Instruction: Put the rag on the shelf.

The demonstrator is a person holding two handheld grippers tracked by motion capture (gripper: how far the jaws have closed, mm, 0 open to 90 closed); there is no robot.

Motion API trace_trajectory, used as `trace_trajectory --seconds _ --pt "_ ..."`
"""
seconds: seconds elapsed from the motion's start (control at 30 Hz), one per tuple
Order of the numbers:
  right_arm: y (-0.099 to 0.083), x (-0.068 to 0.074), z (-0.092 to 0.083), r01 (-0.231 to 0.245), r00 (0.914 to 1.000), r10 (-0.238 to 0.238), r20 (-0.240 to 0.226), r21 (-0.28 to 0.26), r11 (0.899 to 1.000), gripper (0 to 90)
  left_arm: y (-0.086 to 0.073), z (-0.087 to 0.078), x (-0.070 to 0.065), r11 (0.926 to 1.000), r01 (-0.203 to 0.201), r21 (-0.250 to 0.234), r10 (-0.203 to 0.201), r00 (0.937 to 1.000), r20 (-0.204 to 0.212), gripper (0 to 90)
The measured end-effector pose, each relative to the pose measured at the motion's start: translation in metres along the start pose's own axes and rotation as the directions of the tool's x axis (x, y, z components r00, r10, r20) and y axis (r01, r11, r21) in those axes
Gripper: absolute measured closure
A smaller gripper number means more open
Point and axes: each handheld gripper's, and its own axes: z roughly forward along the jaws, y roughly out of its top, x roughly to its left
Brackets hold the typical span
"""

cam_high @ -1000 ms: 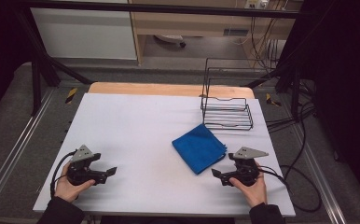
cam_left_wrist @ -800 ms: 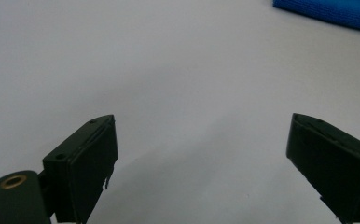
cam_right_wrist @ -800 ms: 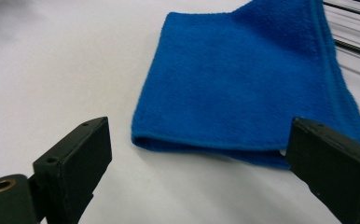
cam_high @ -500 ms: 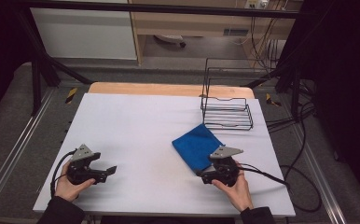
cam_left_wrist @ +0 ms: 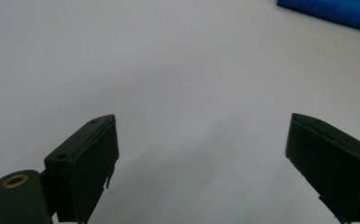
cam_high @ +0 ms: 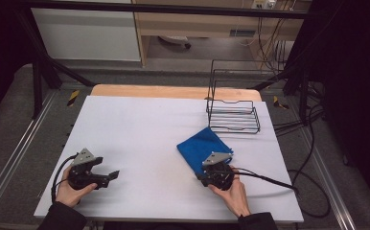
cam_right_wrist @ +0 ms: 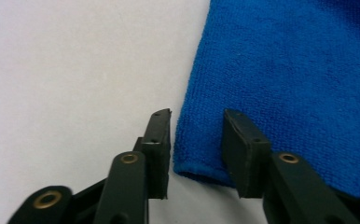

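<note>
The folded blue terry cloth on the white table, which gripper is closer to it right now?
Right. The right gripper is at the folded blue terry cloth's near corner, which lies between its fingers; they have just been closing. The left gripper rests far across the table, fingers wide open.

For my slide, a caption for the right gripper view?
Right tongs closing around the blue cloth's near corner on the white table.

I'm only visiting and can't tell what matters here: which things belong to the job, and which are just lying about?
In the job:
- blue cloth, its corner between the closing jaws
- right hand-held gripper

Lying about:
- wire rack, behind the cloth
- left hand-held gripper, open over the bare white table
</note>
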Motion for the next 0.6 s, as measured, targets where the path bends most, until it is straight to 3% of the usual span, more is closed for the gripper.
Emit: trace_trajectory --seconds 0.27,0.6 --pt "0.0 -0.0013 0.0032 0.028 0.9988 -0.029 0.038 0.01 1.0 79.6 -0.0002 0.0002 -0.0001 1.0 -0.004 0.004 0.004 1.0 -0.002 9.7" --pt "0.0039 -0.0051 -0.0007 0.013 0.9999 -0.013 0.006 0.003 1.0 87.0 -0.0002 0.0009 -0.0003 1.0 -0.005 0.005 0.005 1.0 0.0 9.6"
